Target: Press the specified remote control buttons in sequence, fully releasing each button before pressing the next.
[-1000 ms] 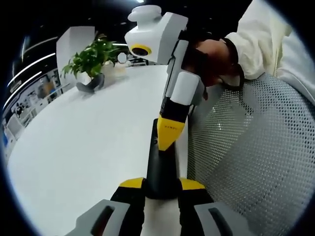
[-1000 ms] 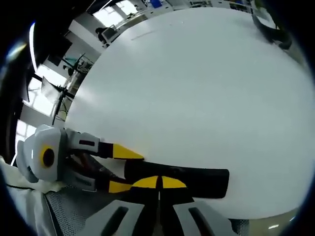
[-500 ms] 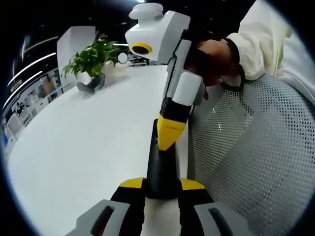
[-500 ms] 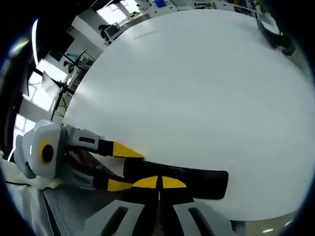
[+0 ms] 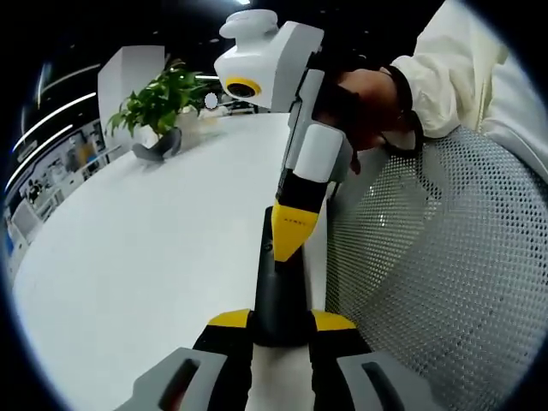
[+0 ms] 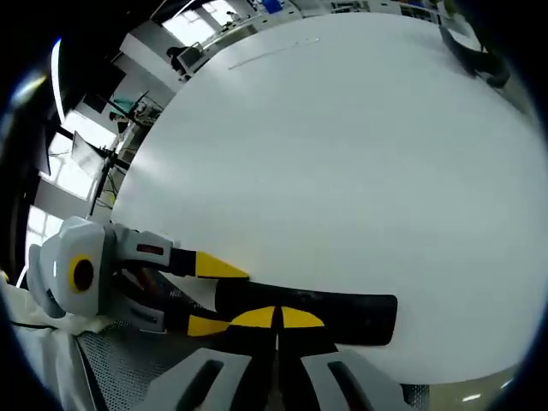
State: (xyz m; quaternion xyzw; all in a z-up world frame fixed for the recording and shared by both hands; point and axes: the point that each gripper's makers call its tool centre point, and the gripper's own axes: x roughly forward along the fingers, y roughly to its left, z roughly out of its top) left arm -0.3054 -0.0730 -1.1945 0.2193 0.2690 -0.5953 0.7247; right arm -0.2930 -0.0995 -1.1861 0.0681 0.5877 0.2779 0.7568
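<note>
left gripper view: the remote control point(image 5: 278, 291), a long black bar, lies on the white bench point(image 5: 154, 248) near its edge, its long axis running straight away from the left claw point(image 5: 281, 324). that claw's yellow-tipped jaws sit one on each side of the remote's near end, clamped on it and pinning it to the bench. the right claw point(image 5: 291, 235) comes down from above, its yellow tips drawn together into one point that rests on or just over the remote's upper face, partway along; i cannot tell if it truly presses. a hand point(image 5: 364, 107) in a pale sleeve holds it. a potted plant point(image 5: 163, 103) stands well apart at the far side, and a mesh chair point(image 5: 437, 265) lies beside the bench edge.

right gripper view: the remote control point(image 6: 308, 312) lies crosswise, just ahead of the right claw point(image 6: 276, 318), whose jaws are closed together, tips at its face. the left claw point(image 6: 214, 291) grips the remote's left end from the side. judged so, the right claw is the pressing one.
</note>
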